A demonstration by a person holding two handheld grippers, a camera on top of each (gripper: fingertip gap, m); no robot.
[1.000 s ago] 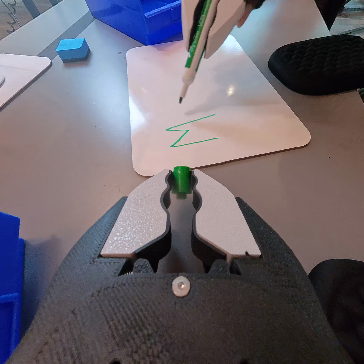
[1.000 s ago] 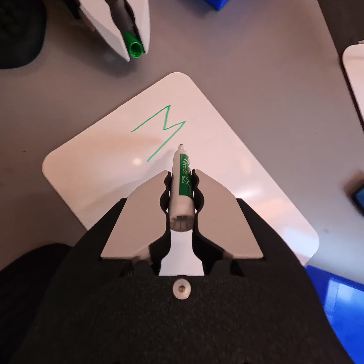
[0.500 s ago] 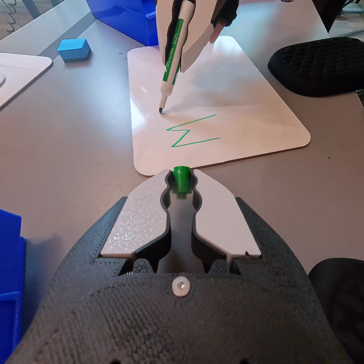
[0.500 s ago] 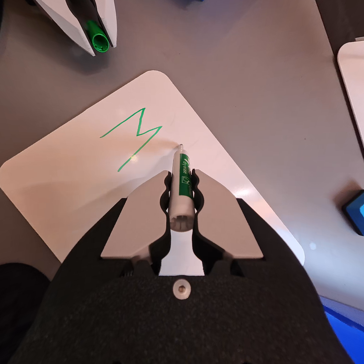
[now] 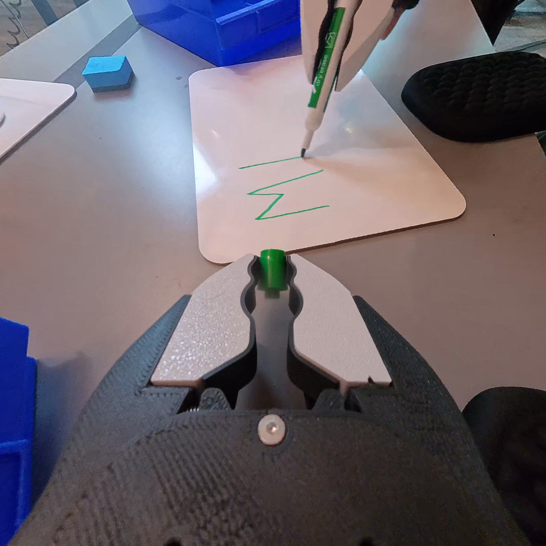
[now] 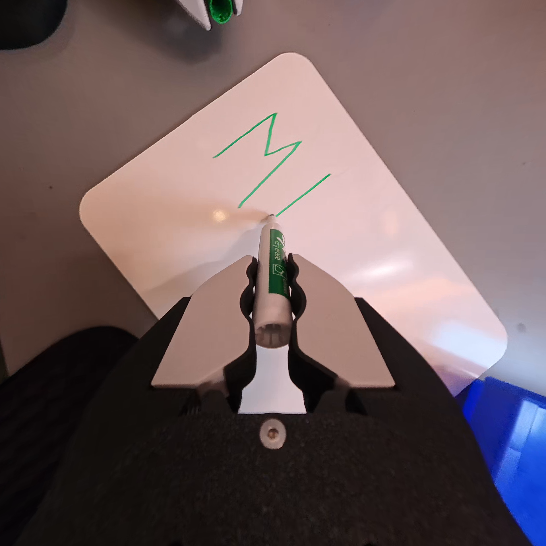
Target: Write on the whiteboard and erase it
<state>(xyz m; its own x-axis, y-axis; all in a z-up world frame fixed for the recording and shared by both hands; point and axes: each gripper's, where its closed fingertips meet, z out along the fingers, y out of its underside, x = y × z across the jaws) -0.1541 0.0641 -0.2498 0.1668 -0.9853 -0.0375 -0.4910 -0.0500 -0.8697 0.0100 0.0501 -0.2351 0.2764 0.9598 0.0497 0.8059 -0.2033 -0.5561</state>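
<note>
— There's a new green stroke on the whiteboard (image 5: 384, 183) now; half a second back the pen tip sat at the far left of it, and since then it has run across to the right, laying a straight line just beyond the zigzag (image 5: 283, 198).

— Start close. What's the left claw (image 5: 272, 267) doing?

— Low over the worktop (image 5: 103, 221), just short of the board's near edge, pressed together on the green cap (image 5: 271, 271). The cap's open end faces the board. It hasn't budged between the pictures.

— And the right claw (image 6: 271, 260)?

— Pinching the marker (image 6: 273, 280) around its barrel, jaws narrowly apart by just the barrel's width. The marker's long axis runs on along the fingers, slanting down and away, and the tip touches the board at the end of the new line (image 6: 304, 195).

— So which way does the next stroke go?

— I'd guess the tip either lifts or drags on from where it rests. The bare white surface lies beyond and to the right of the tip from the left view, so there's room. The right claw is on the board; the left is only beside it.

— The eraser?

— Blue block (image 5: 107, 72), far left on the worktop, well apart from the board, nearer the left claw's side. Beyond it, a blue bin (image 5: 224, 32).
</note>
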